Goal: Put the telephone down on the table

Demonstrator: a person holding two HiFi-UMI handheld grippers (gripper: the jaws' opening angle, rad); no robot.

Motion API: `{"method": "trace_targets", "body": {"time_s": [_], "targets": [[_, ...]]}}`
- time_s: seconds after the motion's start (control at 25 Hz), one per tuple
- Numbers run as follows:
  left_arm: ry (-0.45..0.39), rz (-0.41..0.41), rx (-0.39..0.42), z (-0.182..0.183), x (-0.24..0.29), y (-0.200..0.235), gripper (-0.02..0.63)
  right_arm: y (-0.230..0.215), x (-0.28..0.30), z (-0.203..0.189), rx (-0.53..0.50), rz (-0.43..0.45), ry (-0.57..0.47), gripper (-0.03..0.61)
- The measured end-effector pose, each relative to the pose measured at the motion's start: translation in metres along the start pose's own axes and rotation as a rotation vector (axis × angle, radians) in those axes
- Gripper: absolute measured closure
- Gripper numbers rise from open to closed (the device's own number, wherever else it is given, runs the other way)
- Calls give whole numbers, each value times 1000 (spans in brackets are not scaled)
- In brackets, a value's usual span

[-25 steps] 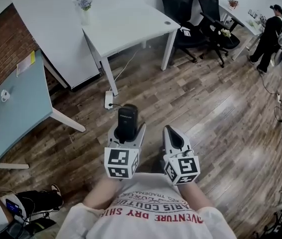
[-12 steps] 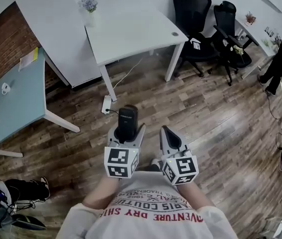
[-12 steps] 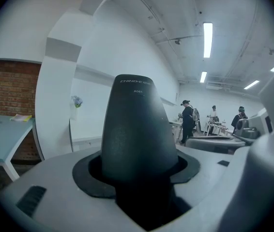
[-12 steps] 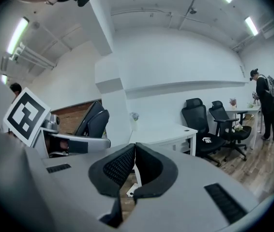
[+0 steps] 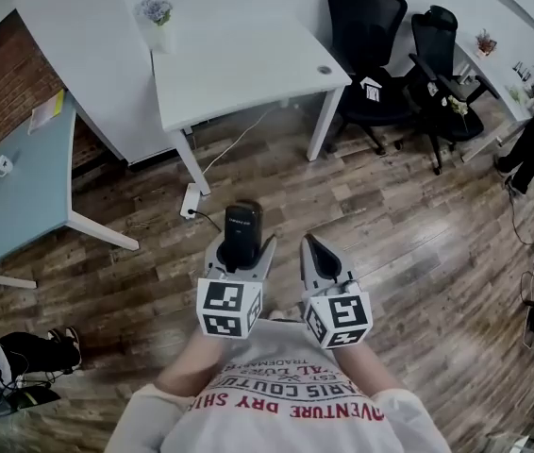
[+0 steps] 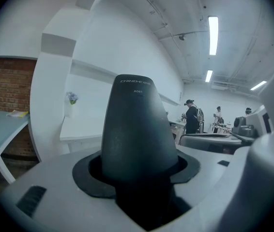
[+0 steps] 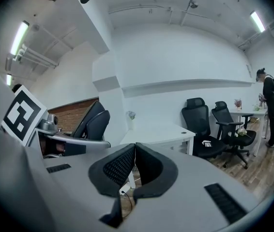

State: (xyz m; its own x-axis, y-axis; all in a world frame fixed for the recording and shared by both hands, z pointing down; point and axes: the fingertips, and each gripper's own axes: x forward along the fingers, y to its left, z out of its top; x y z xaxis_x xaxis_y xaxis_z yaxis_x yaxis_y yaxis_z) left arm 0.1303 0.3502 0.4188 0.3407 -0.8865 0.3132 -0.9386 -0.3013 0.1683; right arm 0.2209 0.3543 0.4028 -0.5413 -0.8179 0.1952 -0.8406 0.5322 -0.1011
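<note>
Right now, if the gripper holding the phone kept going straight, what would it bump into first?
Probably the white table: the left gripper, shut on the phone, points across the wood floor at its near edge. How far off it stands is hard to judge.

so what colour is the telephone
The telephone is black, best seen in the left gripper view.

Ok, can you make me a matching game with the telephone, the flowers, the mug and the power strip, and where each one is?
Things:
1 telephone
2 flowers
3 mug
4 power strip

Places:
A on the blue table
B on the floor
C in the left tongs
D on the white table

Pairs: 1-C, 2-D, 3-A, 4-B
</note>
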Motion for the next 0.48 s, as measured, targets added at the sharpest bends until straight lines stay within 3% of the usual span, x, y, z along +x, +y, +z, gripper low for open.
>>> {"method": "trace_targets", "body": {"time_s": [0.48], "targets": [[72,-3,-39,-2,68,18,322,-44,56,-16,51,5,70,554]]}}
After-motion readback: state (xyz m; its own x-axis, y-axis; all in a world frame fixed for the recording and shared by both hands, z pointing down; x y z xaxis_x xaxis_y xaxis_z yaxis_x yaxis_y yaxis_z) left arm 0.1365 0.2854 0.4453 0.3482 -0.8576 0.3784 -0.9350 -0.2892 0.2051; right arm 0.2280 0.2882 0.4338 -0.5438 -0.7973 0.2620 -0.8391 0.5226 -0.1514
